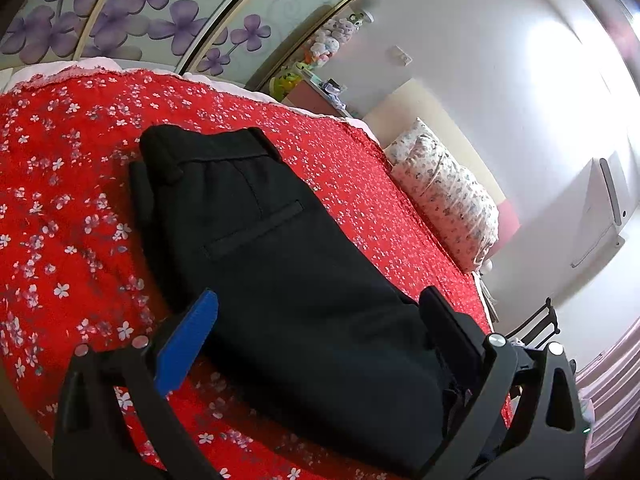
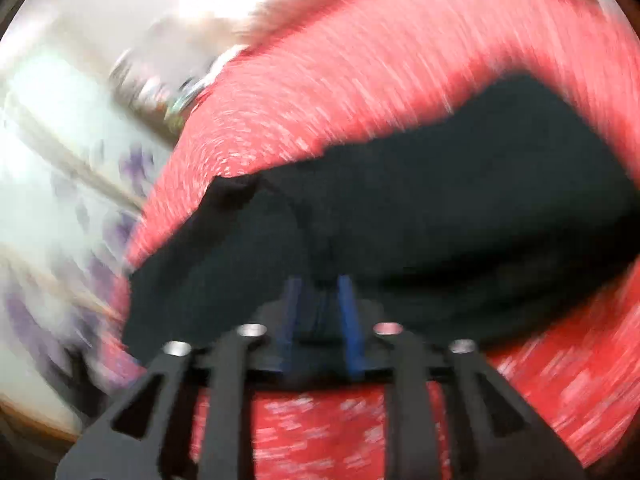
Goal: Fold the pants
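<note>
Two wrist-camera views over a bed. In the left wrist view, the left gripper [image 1: 320, 320] tilts down toward the bed and leans to one side, its two fingers spread wide, one with a blue pad [image 1: 188, 344] and one black. The fingers straddle the near end of one pair of black pants [image 1: 280, 260], which passes through the gap between them; whether either finger touches the cloth cannot be told. The pants lie folded lengthwise on a red bedspread [image 1: 72, 200] printed with small white flowers, the waistband at the far end, with belt loops and one welt pocket showing. Beyond the bedspread, one floral pillow [image 1: 448, 192] rests at the right edge of the bed, near a white wall. A wardrobe [image 1: 120, 4] with purple flower panels stands behind the bed, and a small cluster of soft toys [image 1: 332, 40] sits at its end; their number is too small to count.

The right wrist view is heavily motion-blurred. The right gripper [image 2: 320, 292] points forward and slightly down, its two blue-padded fingers drawn close together and pinching a fold of the black pants [image 2: 440, 220], which bunches up from the pinch and spreads away across the red bedspread [image 2: 360, 80]
</note>
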A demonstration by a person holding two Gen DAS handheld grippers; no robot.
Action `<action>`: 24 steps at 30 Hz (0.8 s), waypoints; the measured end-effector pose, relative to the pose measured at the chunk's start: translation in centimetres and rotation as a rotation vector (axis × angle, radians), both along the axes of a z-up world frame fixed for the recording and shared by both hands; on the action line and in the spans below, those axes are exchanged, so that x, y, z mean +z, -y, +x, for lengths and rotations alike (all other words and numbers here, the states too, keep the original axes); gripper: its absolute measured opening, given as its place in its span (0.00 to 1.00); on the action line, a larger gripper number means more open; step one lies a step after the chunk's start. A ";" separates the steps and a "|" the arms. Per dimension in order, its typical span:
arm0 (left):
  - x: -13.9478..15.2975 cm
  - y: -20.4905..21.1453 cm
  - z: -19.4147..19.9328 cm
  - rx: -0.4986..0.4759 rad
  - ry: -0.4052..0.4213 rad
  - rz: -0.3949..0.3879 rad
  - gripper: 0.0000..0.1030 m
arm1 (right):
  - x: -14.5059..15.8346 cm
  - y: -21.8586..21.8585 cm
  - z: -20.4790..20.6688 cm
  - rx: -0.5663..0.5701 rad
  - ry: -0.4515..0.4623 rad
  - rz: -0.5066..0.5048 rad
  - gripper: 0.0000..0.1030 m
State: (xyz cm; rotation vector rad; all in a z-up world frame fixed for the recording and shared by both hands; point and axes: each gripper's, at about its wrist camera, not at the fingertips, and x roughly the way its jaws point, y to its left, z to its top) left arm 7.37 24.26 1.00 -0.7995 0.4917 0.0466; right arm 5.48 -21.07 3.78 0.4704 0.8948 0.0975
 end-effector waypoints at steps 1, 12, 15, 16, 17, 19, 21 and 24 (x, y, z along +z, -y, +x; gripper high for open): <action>-0.1 -0.1 0.1 -0.001 0.000 -0.003 0.98 | 1.3 -1.4 0.0 0.056 0.055 -0.147 0.76; -0.3 -1.1 0.1 -0.008 0.017 -0.066 0.98 | -2.1 -6.3 2.4 0.395 0.086 -0.782 0.49; -0.3 -1.4 0.1 -0.009 0.018 -0.081 0.98 | -3.5 -6.5 2.4 0.444 0.053 -0.851 0.51; -0.4 -1.4 0.1 -0.009 0.018 -0.085 0.98 | -3.8 -6.7 2.7 0.451 0.054 -0.866 0.52; -0.4 -1.5 0.1 -0.009 0.019 -0.089 0.98 | -3.9 -7.0 2.6 0.458 0.062 -0.880 0.53; -0.4 -1.4 0.1 -0.011 0.019 -0.089 0.98 | -4.1 -6.8 2.9 0.465 0.063 -0.893 0.58; -0.4 -1.4 0.1 -0.012 0.018 -0.089 0.98 | -3.9 -6.6 3.2 0.486 0.046 -0.866 0.58; -0.4 -1.4 0.2 -0.011 0.019 -0.090 0.98 | -3.8 -6.3 2.6 0.549 0.043 -0.830 0.58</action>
